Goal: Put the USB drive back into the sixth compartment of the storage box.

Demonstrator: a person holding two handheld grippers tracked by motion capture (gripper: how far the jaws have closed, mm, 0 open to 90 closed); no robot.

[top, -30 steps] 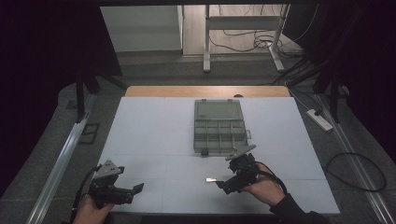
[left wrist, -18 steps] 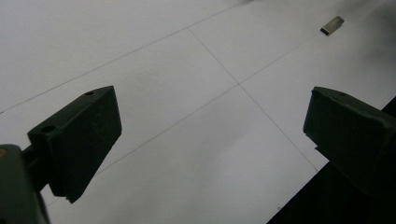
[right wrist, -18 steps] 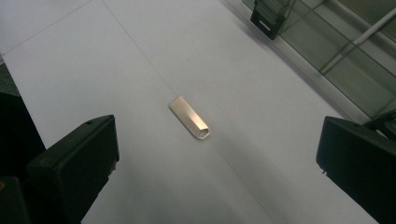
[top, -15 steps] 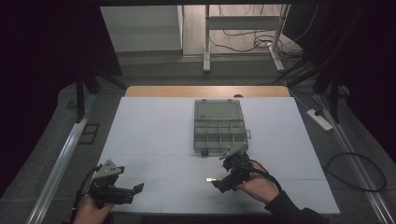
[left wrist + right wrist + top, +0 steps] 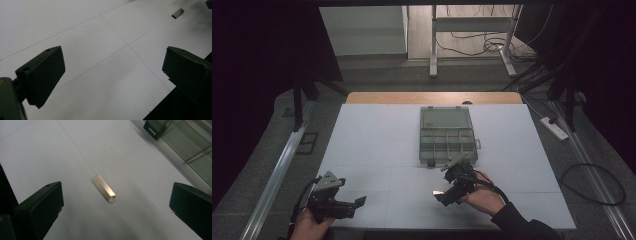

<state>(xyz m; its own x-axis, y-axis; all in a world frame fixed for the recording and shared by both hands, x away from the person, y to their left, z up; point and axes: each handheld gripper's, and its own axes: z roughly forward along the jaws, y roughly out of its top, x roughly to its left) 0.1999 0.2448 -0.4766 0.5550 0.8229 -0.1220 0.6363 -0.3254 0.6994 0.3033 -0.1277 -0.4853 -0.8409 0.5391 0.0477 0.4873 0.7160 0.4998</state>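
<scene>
On the white table (image 5: 377, 145), near the front edge: one small metal USB stick (image 5: 103, 188), lying flat between the wide-open, empty jaws of the right gripper (image 5: 451, 192), untouched; a clear compartment case (image 5: 447, 134) just beyond; left gripper (image 5: 343, 206) well apart, jaws wide, holding nothing

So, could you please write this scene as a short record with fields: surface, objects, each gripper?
surface: white table top with thin grid lines
small object: flat gold metal USB stick, lying on the table, untouched
box: clear grey plastic compartment box, lid shut, beyond the right gripper
right gripper: open, above the stick, jaws either side
left gripper: open, empty, near table's front edge
</scene>
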